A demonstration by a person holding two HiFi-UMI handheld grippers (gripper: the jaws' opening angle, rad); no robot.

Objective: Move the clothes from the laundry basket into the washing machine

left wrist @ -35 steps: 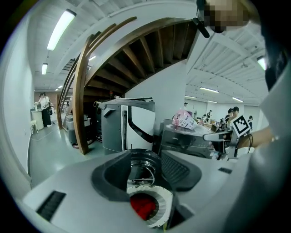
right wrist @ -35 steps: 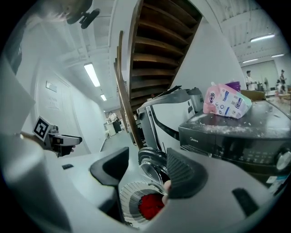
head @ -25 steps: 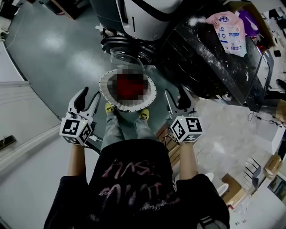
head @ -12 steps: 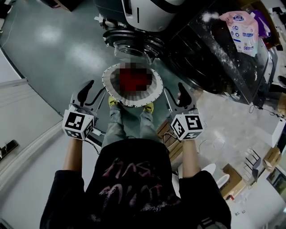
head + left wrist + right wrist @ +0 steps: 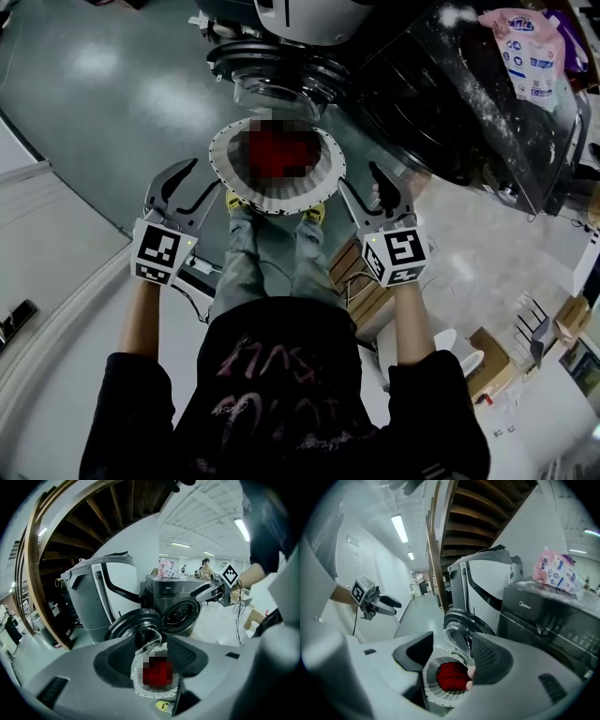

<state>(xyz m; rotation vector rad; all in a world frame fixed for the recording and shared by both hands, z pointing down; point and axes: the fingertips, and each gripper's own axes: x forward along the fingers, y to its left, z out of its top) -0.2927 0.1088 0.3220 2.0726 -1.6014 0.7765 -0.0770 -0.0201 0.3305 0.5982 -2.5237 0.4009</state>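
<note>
Above a round laundry basket (image 5: 272, 204) on the floor, a person holds two grippers, one to each side of its rim. The left gripper (image 5: 208, 176) has its jaws partly apart with nothing between the pads. The right gripper (image 5: 359, 178) is the same, partly open and empty, just beside the basket's far edge. Neither touches the clothes.

The clothes (image 5: 451, 676) are a soft, crumpled red heap at the bottom of the basket, whose white walls are stiff upright slats that flare outward to a wide rim.

Just beyond the basket stands the washing machine (image 5: 450, 103), a dark, boxy front loader with a dusty, glossy top. Its round door (image 5: 277, 80) (thick clear glass in a ribbed black ring) hangs open toward the basket. The drum mouth (image 5: 180, 615) shows perforated metal, and no garment can be made out inside.

A pink and white detergent pouch (image 5: 530, 52) lies on the machine's top. A tall white and grey appliance (image 5: 309, 11) stands next to it.

The task looks barely begun: the door is open, but the red heap is not yet gripped, lifted or loaded.
</note>
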